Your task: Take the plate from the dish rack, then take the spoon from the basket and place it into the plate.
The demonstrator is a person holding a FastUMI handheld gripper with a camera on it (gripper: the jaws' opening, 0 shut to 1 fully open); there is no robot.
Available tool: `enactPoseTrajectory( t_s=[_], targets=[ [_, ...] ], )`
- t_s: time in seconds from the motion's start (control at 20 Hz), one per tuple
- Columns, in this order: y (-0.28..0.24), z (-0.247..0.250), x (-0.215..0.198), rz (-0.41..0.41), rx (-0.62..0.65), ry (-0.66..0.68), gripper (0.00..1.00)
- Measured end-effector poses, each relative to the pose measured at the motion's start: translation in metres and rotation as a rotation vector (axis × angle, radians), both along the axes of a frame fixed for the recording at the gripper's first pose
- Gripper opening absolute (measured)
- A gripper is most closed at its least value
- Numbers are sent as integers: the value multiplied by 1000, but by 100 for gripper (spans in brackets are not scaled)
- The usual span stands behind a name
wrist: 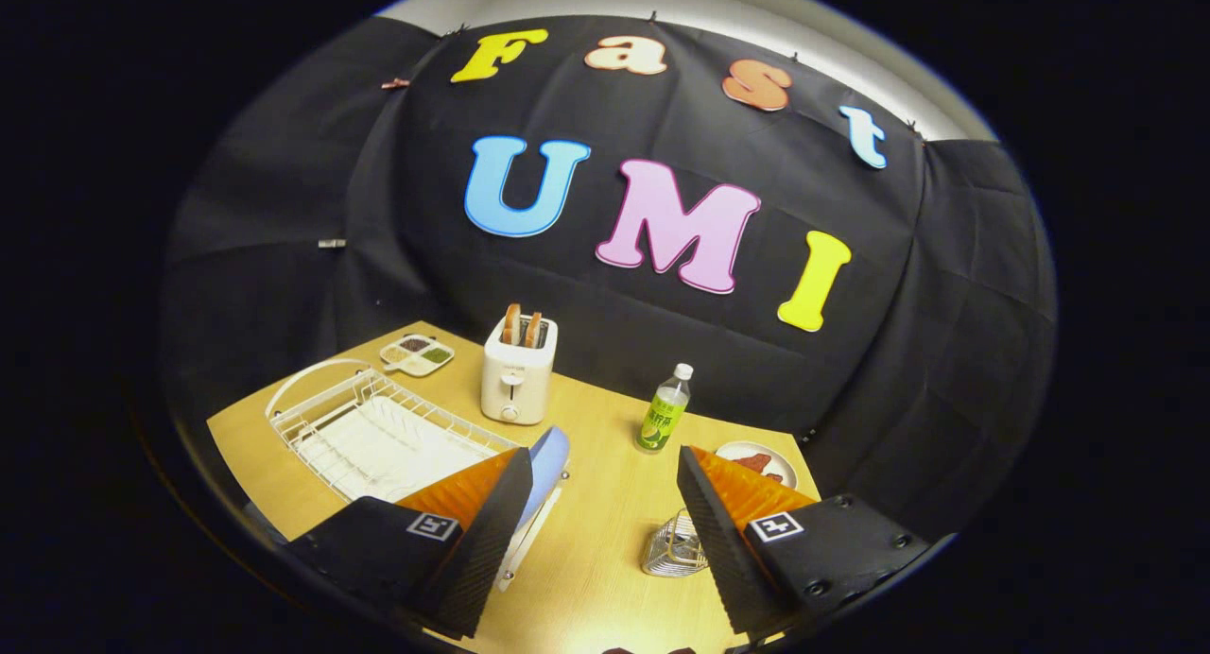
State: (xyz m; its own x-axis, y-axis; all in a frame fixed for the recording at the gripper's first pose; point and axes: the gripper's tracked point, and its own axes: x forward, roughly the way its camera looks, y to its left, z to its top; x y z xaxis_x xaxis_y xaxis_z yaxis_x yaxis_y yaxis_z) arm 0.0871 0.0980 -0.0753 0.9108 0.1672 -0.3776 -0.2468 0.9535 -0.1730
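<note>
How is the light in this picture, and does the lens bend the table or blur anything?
Gripper view: the wooden table is evenly lit, with a bright glare patch between the open jaws of the gripper; the fisheye lens bows the table edges and the dish rack; the toaster and bottle look sharp.

The gripper (597, 503) has two wedge-shaped fingers (487, 541) with ribbed inner faces, tapering to points. Each is mounted on a dark, flat block bearing a small square black-and-white marker (one block also shows round screw heads along its edge).
</note>
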Motion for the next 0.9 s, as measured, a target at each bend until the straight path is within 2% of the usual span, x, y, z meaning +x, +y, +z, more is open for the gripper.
enactPoseTrajectory(
  t_s=[0.25,0.45,0.5,0.65,0.8,0.9],
  targets=[
    [30,-49,21,-21,-41,199,93],
    [32,-82,35,-87,-50,339,71],
    [34,-89,35,-107,-37,373,58],
    [32,-102,42,-165,-25,427,53],
    [38,-116,45,-186,-9,474,52],
    [41,-123,44,-196,-9,498,44]
  ],
)
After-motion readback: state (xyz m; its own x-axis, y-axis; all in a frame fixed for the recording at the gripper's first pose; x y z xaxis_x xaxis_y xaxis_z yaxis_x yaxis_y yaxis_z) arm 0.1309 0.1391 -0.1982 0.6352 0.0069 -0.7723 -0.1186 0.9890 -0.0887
